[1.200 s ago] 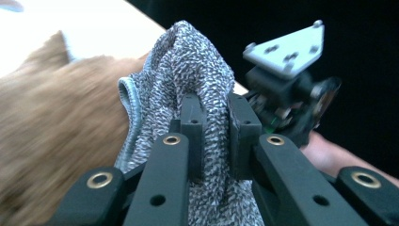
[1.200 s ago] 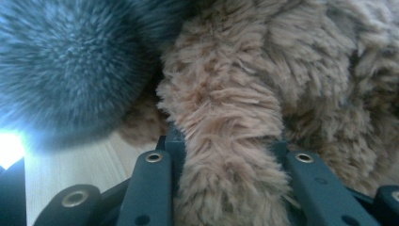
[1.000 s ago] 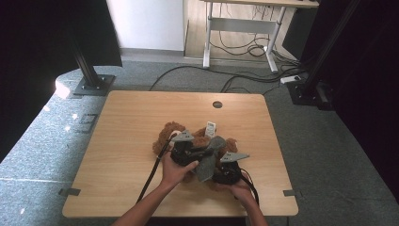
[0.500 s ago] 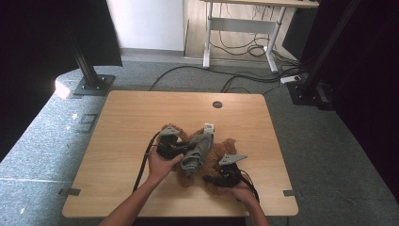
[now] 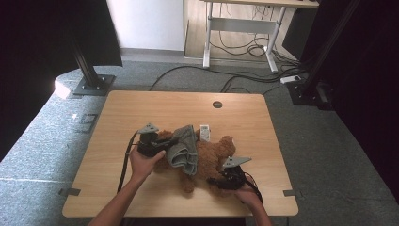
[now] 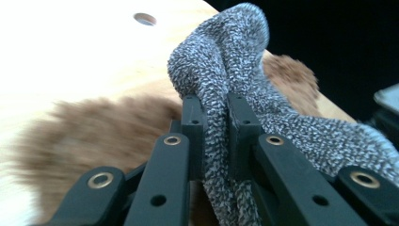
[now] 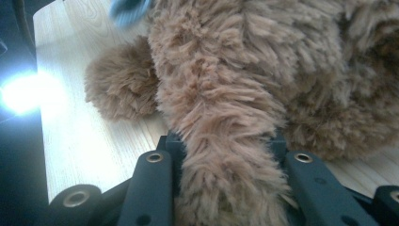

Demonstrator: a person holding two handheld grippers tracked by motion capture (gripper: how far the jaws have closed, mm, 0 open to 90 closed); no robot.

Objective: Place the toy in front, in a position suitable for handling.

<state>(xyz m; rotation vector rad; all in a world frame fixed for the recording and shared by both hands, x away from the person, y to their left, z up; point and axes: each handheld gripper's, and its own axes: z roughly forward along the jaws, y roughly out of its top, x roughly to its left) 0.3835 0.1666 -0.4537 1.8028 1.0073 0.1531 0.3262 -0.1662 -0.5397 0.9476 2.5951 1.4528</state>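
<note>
**A:** Left gripper has its jaws clenched on a fold of the grey knit garment, and you can see it close up in the left gripper view: the knit is pinched tight between the two black pads, bunched and rising above them.

**B:** And the right gripper is clamped on a plush limb of the brown teddy bear. In the right gripper view the fur fills the whole gap between the jaws.

**A:** The bear lies on its side near the front middle of the wooden table, garment draped over its upper body, a white tag sticking out behind it.

**B:** So what's the risk here?

**A:** I'd say the bite on the knit. It's only a fold of stretchy fabric. Pull hard sideways and the fold may slide out of the pads, or just stretch without coming free of the bear.

**B:** The fluffy limb worries me too. Fur compresses, so that anchor could slip, and then the whole toy drags across the table toward the left hand.

**A:** Agreed. Also the garment may snag on an arm or the head, which I can't see clearly under the cloth.

**B:** And the right hand sits close to the front edge, so little room to brace.
</note>
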